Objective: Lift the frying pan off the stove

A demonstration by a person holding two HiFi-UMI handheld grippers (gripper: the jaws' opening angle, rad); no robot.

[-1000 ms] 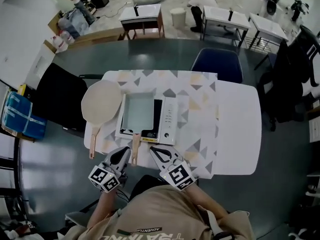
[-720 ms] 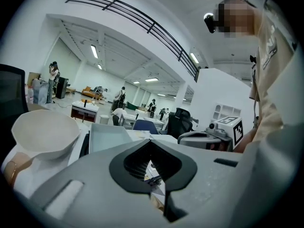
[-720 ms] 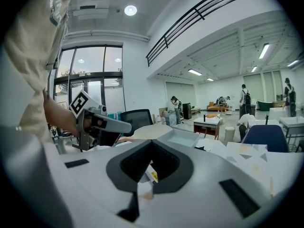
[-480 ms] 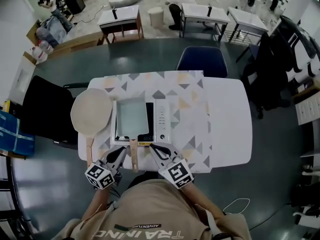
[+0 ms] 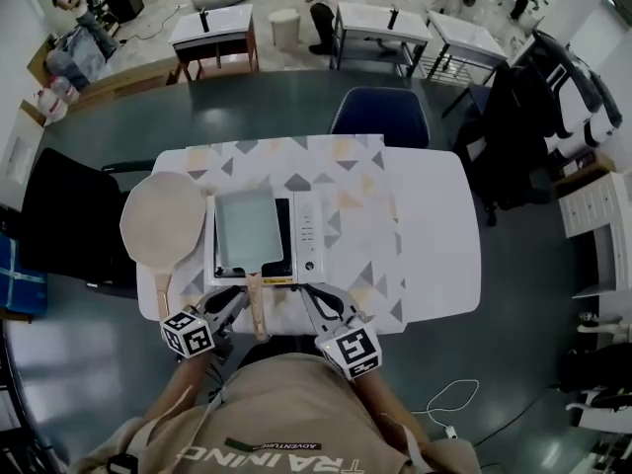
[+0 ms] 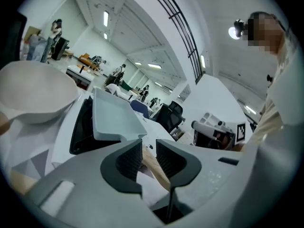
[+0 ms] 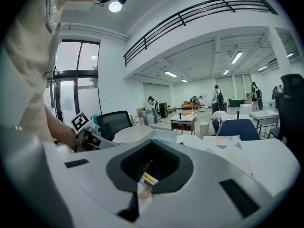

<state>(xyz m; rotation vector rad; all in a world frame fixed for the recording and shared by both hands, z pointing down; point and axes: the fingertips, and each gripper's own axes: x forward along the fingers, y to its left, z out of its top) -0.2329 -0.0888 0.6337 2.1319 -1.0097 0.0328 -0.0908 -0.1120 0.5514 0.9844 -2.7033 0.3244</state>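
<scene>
Left claw (image 6: pixel 148 152) is opening, with the wooden handle (image 6: pixel 156 169) between its pads but not clamped. Right claw (image 7: pixel 151 167) is closed on nothing, right of the handle at the worktop's (image 5: pixel 434 235) near edge. The rectangular frying pan (image 5: pixel 245 227) sits flat on the stove (image 5: pixel 308 235), handle pointing at the person. Round pan (image 5: pixel 163 217) is left of the stove. Blue chair (image 5: pixel 380 117) is at the far side.

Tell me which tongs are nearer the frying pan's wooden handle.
Left. The left tongs straddle the handle, jaws opening around it; the right tongs sit off to its right, by the stove's front edge.
</scene>
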